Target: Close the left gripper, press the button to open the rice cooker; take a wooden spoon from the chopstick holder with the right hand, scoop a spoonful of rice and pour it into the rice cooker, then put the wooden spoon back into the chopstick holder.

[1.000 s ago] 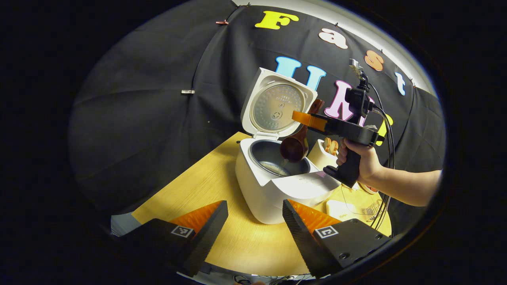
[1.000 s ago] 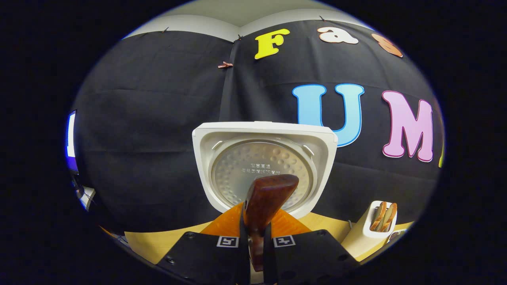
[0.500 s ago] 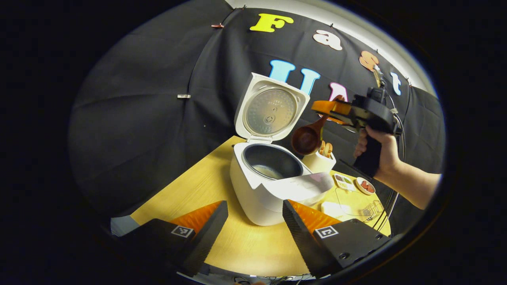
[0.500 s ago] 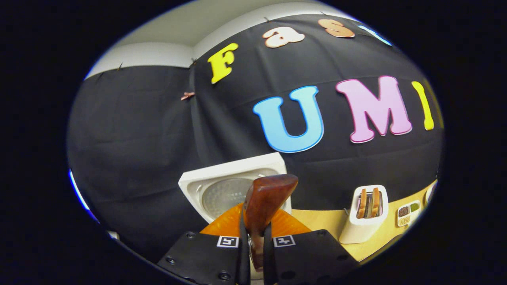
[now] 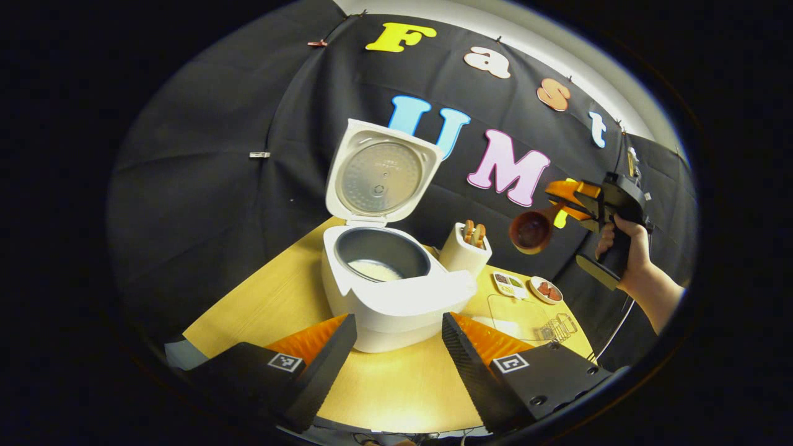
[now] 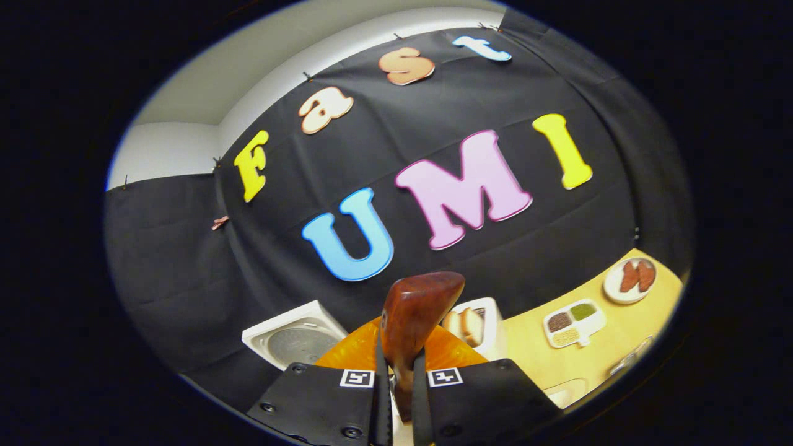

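Observation:
The white rice cooker (image 5: 396,297) stands on the wooden table with its lid (image 5: 379,175) raised, and white rice lies in the dark inner pot (image 5: 375,267). Just right of it is the white chopstick holder (image 5: 463,251) with wooden utensils inside. My right gripper (image 5: 567,197), held by a hand (image 5: 626,248), hovers right of the holder and above the table, shut on the wooden spoon (image 5: 531,230), whose bowl hangs down to the left. In the right gripper view the spoon handle (image 6: 415,313) sits clamped in my right gripper (image 6: 396,378), above the holder (image 6: 478,323) and the lid (image 6: 297,339). My left gripper (image 5: 396,347) stays open in front of the cooker.
A divided white dish (image 5: 508,284) and a small plate with red pieces (image 5: 545,290) lie right of the holder; they show as the dish (image 6: 573,321) and plate (image 6: 632,279). A clear tray (image 5: 523,310) and a small wire rack (image 5: 557,325) sit nearer the table's right edge.
The right gripper has carried the spoon from over the cooker's pot rightward, past the chopstick holder. Rice now lies in the pot. The left gripper has stayed open.

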Demonstrator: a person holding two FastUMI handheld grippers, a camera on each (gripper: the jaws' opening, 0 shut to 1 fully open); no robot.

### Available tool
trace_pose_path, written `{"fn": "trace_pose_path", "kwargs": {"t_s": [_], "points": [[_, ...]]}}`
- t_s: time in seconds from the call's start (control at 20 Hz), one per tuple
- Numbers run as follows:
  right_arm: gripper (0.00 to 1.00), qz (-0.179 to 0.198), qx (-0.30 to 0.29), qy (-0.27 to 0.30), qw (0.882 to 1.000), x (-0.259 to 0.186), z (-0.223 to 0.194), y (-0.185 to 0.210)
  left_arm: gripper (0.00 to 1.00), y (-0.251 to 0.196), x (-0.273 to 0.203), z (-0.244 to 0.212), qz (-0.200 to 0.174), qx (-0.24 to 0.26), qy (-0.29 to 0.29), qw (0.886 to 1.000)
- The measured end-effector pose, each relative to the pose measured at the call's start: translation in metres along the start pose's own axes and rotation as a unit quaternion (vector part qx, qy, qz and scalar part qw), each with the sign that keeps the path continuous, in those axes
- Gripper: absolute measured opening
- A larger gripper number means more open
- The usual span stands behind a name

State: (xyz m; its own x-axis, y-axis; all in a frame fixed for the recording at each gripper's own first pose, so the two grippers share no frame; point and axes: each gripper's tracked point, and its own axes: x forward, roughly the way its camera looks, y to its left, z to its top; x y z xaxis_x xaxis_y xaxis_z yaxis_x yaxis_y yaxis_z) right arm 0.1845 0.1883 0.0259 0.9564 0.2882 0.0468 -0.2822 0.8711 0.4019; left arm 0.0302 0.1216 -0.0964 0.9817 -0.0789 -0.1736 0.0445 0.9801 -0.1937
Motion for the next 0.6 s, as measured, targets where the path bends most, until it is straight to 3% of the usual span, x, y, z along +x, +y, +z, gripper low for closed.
{"fn": "trace_pose_path", "kwargs": {"t_s": [0.25, 0.6], "points": [[0.17, -0.091, -0.011, -0.009, 0.996, -0.048, 0.029, -0.123, 0.95, -0.043, 0.013, -0.008, -0.016, 0.010, 0.013, 1.000], [0.17, -0.167, -0.002, 0.013, 0.986, -0.092, 0.025, -0.244, 0.96, -0.096, 0.037, -0.005, -0.005, 0.011, 0.010, 1.000]]}}
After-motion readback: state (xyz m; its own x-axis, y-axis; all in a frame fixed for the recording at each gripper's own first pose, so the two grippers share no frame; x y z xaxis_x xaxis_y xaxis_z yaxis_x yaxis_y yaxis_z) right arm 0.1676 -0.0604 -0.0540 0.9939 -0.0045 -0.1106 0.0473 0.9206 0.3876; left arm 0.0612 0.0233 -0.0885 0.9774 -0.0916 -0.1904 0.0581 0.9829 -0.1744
